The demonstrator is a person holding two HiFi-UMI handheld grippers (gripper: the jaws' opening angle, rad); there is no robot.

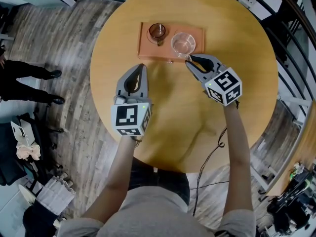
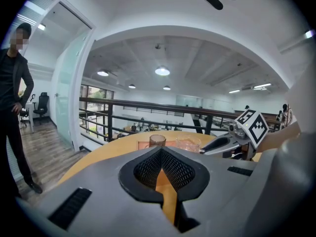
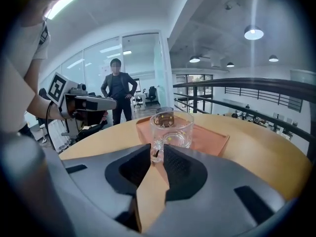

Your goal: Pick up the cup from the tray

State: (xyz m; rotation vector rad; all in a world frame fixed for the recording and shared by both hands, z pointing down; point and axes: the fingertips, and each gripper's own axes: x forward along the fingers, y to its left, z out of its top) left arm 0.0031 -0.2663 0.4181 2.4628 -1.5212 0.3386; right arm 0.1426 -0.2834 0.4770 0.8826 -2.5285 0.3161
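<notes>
Right gripper view: the dark grey right gripper (image 3: 157,151), with ribbed pads, has its jaws narrowed onto the small looped handle (image 3: 156,143) of the clear round glass cup (image 3: 172,126). The cup stands upright on the flat rectangular terracotta tray (image 3: 213,138), at its near edge. Head view: the tray lies at the far side of the round, smooth wooden tabletop (image 1: 173,107); a brown tinted glass tumbler (image 1: 157,31) stands beside the cup. Over bare wood hovers the left gripper (image 1: 142,66), jaw tips together, empty.

Left gripper (image 1: 142,66), right gripper (image 1: 188,60) grey; grey T-shirt (image 1: 163,209)
</notes>
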